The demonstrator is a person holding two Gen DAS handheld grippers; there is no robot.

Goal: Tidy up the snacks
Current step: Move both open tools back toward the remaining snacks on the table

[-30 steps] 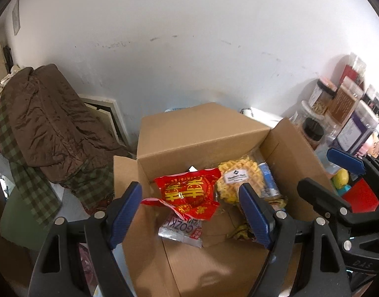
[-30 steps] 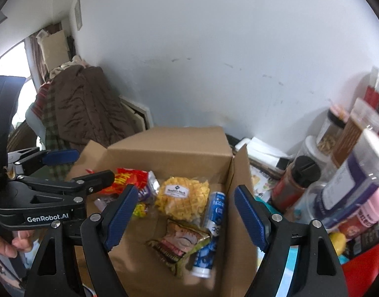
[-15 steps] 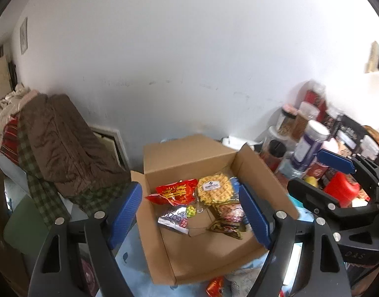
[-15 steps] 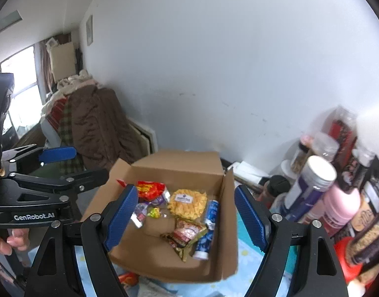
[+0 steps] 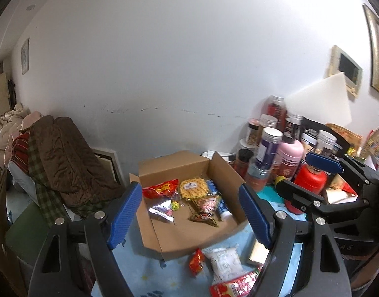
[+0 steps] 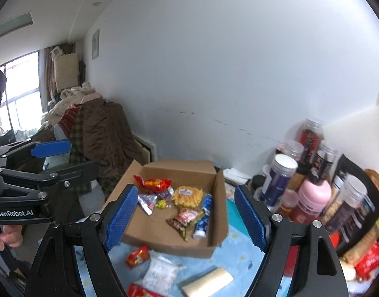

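An open cardboard box sits on a blue patterned tablecloth. Inside lie a red packet, a yellow waffle snack bag, a silver packet, a brown-red packet and a blue tube. In front of the box lie a small red packet, a white bag and a gold bar. My left gripper and right gripper both stand open and empty, held back above the table.
Jars and bottles crowd the table's right side by the white wall. A chair draped with brown and plaid clothes stands to the left. A person's hand holds the left gripper's handle.
Both grippers have pulled back and up from the box, so it looks smaller and the loose snacks in front of it have come into view. Jaws stayed open.
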